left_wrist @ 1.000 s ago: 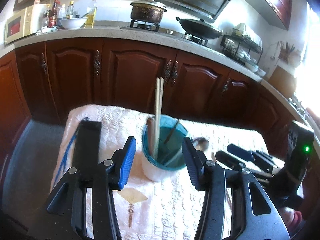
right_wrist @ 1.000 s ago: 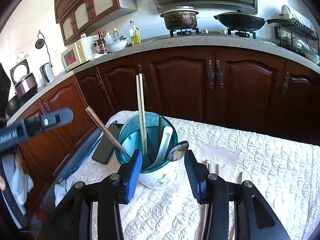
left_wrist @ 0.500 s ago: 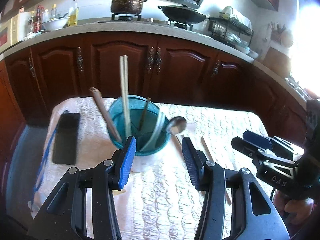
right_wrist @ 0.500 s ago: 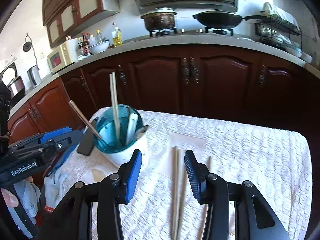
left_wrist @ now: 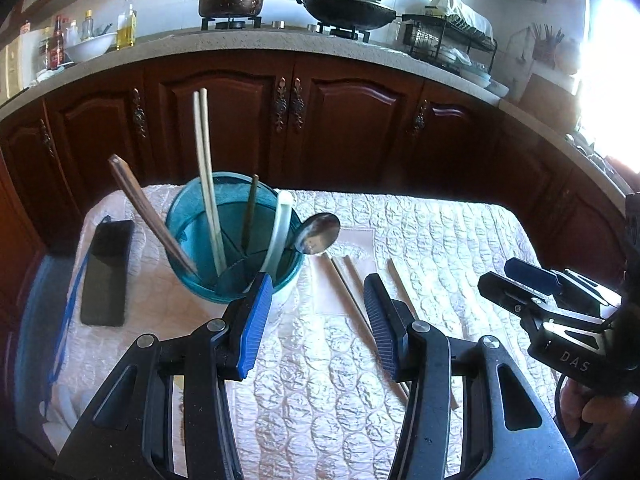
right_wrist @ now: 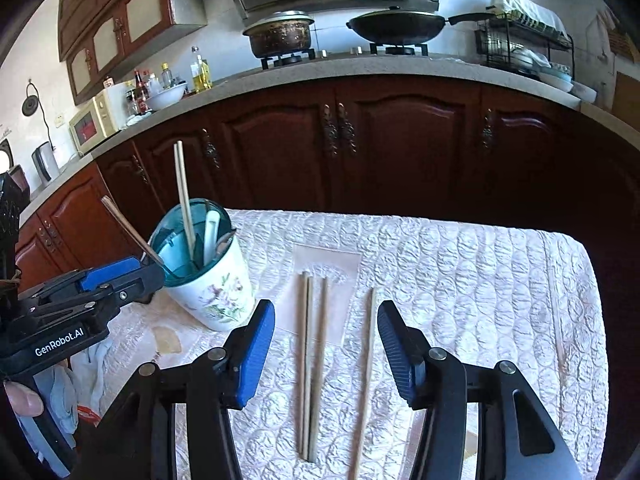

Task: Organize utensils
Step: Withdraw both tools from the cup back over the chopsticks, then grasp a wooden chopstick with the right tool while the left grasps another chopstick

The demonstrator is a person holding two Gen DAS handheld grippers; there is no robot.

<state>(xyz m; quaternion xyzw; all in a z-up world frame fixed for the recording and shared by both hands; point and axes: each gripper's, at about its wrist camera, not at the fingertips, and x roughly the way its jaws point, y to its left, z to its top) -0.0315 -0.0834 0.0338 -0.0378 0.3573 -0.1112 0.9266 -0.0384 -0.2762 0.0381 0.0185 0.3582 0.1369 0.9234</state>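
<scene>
My left gripper (left_wrist: 318,312) read "GenRobot.AI" on its side, my right gripper (right_wrist: 326,340) "DAS"; both hung with fingers apart and empty, the right's having just been widening. Loose chopsticks (right_wrist: 310,360) lay on the quilted surface (right_wrist: 460,280) under the right fingers, just beside the floral utensil cup (right_wrist: 216,292) holding chopsticks and spoons
</scene>
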